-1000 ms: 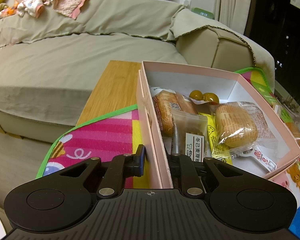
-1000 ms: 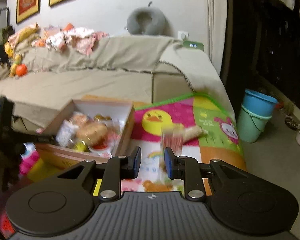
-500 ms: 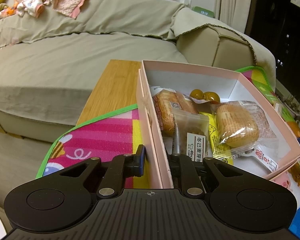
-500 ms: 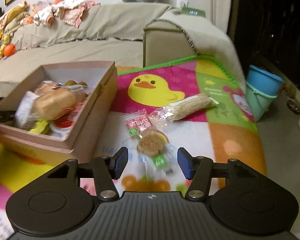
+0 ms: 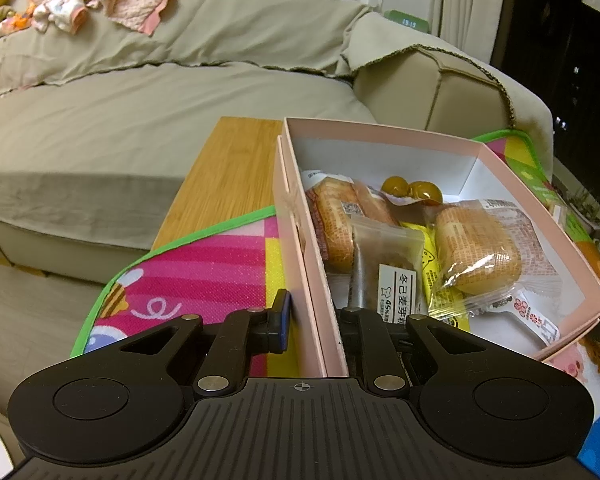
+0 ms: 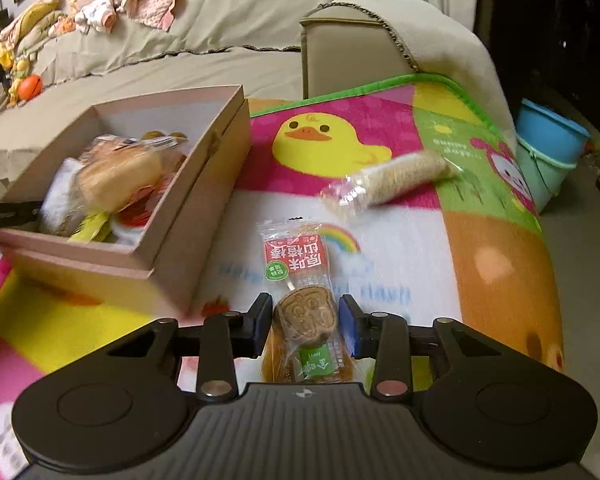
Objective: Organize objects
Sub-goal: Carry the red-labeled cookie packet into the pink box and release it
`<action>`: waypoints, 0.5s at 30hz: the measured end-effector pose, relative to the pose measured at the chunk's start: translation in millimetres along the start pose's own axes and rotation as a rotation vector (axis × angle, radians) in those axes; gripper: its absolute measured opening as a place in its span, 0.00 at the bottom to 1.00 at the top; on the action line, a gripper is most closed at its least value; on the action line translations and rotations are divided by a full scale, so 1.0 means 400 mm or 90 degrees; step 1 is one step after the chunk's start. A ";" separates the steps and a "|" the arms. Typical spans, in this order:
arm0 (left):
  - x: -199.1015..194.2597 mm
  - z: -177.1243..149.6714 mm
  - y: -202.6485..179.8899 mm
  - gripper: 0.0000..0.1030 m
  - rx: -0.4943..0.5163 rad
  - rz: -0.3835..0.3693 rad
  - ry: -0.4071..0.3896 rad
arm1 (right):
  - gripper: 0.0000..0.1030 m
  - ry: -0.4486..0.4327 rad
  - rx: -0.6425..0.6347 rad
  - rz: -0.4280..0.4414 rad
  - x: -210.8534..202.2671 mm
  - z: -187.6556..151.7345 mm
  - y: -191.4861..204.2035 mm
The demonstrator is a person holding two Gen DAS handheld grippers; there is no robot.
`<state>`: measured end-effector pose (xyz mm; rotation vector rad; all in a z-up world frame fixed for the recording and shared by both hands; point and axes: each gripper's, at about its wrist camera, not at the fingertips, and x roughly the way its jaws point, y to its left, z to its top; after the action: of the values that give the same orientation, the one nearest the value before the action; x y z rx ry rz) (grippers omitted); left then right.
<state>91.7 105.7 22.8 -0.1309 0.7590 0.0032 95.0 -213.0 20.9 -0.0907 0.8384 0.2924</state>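
Note:
A pink box [image 5: 384,136] holding several wrapped snacks sits on a colourful mat; it also shows in the right wrist view [image 6: 204,176]. My left gripper [image 5: 312,320] is shut on the box's near wall, one finger outside, one inside. My right gripper [image 6: 305,325] is open, its fingers on either side of a wrapped cookie packet [image 6: 304,292] with a red label lying on the mat. A clear-wrapped rice roll [image 6: 392,180] lies farther on the mat.
A beige sofa [image 5: 140,92] with clothes on its back stands behind the wooden table [image 5: 224,176]. The play mat [image 6: 380,240] covers the table. Blue and green buckets [image 6: 548,160] stand on the floor at right.
My right gripper has opened, dropped towards the mat and moved forward until its fingers straddle the cookie packet. My left gripper has kept its hold on the box wall.

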 end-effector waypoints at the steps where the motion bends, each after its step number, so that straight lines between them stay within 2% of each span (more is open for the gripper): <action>1: 0.000 0.000 0.000 0.16 0.000 0.001 0.000 | 0.35 -0.005 0.005 0.002 -0.022 -0.008 0.000; 7: -0.001 0.001 -0.001 0.16 -0.001 0.003 -0.002 | 0.35 -0.063 0.022 0.010 -0.176 -0.018 0.010; 11: -0.006 0.002 -0.005 0.16 0.001 0.006 -0.004 | 0.35 -0.121 0.022 0.041 -0.252 0.036 0.041; 15: -0.009 0.004 -0.007 0.16 0.003 0.006 -0.003 | 0.35 -0.164 0.013 0.090 -0.277 0.116 0.106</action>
<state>90.5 103.2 26.6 -0.1221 0.7547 0.0103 46.2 -187.9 135.6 0.0257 0.5931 0.4196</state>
